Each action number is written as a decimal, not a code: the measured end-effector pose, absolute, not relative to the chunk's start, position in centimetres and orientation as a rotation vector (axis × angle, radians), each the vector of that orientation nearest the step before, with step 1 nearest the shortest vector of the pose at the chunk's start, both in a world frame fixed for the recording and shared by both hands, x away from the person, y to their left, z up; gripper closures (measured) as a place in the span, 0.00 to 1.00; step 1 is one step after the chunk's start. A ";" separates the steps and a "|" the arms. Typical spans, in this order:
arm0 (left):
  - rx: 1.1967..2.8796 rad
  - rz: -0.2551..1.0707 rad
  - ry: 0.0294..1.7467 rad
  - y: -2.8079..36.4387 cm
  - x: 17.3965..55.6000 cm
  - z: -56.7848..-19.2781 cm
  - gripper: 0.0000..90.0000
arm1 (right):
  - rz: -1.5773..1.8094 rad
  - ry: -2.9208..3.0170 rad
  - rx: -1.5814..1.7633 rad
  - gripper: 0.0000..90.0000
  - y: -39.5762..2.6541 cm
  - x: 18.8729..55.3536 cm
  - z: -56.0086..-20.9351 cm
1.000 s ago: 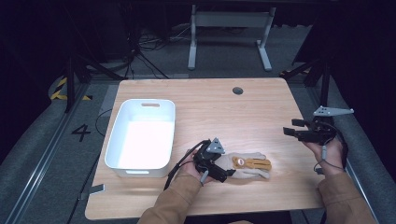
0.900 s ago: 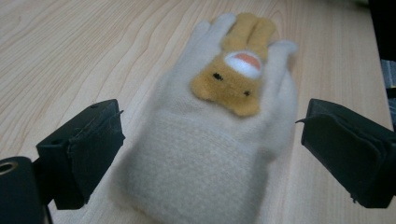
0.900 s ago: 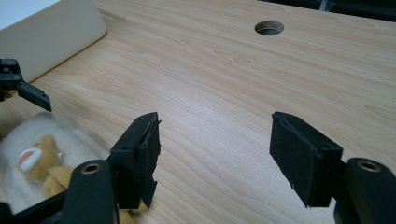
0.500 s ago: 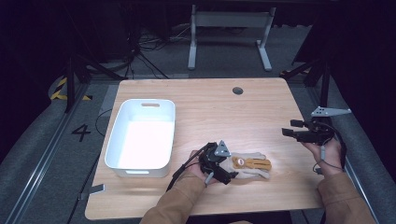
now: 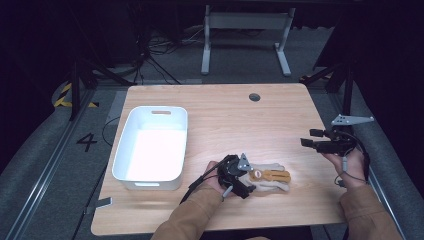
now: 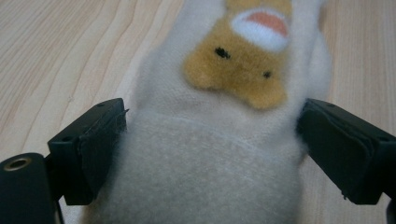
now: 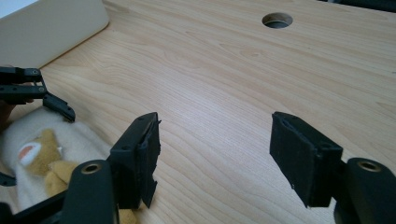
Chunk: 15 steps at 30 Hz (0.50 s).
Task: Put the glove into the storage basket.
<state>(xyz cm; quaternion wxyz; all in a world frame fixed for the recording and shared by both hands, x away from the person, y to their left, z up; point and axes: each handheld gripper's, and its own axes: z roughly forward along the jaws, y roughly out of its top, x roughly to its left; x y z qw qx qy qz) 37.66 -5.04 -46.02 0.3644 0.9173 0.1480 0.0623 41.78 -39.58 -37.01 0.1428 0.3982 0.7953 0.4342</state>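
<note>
A cream fluffy glove (image 5: 269, 176) with a brown bear face lies flat near the table's front edge. In the left gripper view its cuff (image 6: 210, 158) runs between my two jaws, bear face just beyond. My left gripper (image 5: 250, 181) lies low over the cuff end. Its jaws have just been closing; the pads (image 6: 100, 140) reach the fuzz on both sides without squeezing it. At the table's right edge my right gripper (image 5: 307, 138) hovers open and holds nothing (image 7: 215, 149). It points left at the glove (image 7: 42, 140).
A white plastic tub (image 5: 150, 112) stands at the left of the wooden table (image 5: 225, 120), its corner also in the right gripper view (image 7: 46, 28). A round cable hole (image 5: 255, 97) sits near the far edge. Bare wood lies between the two grippers.
My left gripper has slid a little to the right and lower, onto the glove's cuff. The right hand has stayed where it was.
</note>
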 end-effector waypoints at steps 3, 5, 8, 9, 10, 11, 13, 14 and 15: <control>2.395 0.164 0.363 -5.4 37.5 -46.4 0.11 | 1.250 2.304 1.145 0.38 -39.5 41.8 -37.1; 2.410 0.181 0.359 -5.6 37.5 -46.6 0.11 | 1.248 2.307 1.146 0.37 -39.3 41.8 -37.2; 2.414 0.164 0.356 -5.6 37.6 -46.5 0.11 | 1.244 2.320 1.135 0.37 -39.1 41.8 -37.2; 2.416 0.159 0.356 -5.5 37.7 -46.5 0.12 | 1.243 2.320 1.136 0.37 -39.1 41.9 -37.3; 2.416 0.153 0.355 -5.5 37.7 -46.5 0.12 | 1.241 2.321 1.135 0.37 -39.1 41.9 -37.3; 2.430 0.141 0.352 -5.6 37.7 -46.4 0.13 | 1.241 2.322 1.134 0.37 -39.1 41.9 -37.3; 2.449 0.150 0.338 -5.6 37.7 -46.2 0.14 | 1.242 2.321 1.126 0.37 -39.0 41.8 -37.3; 2.461 0.158 0.336 -5.7 37.6 -46.1 0.15 | 1.248 2.322 1.121 0.37 -38.9 41.8 -37.3; 2.475 0.152 0.336 -5.8 37.6 -46.0 0.16 | 1.252 2.322 1.117 0.37 -38.9 41.7 -37.2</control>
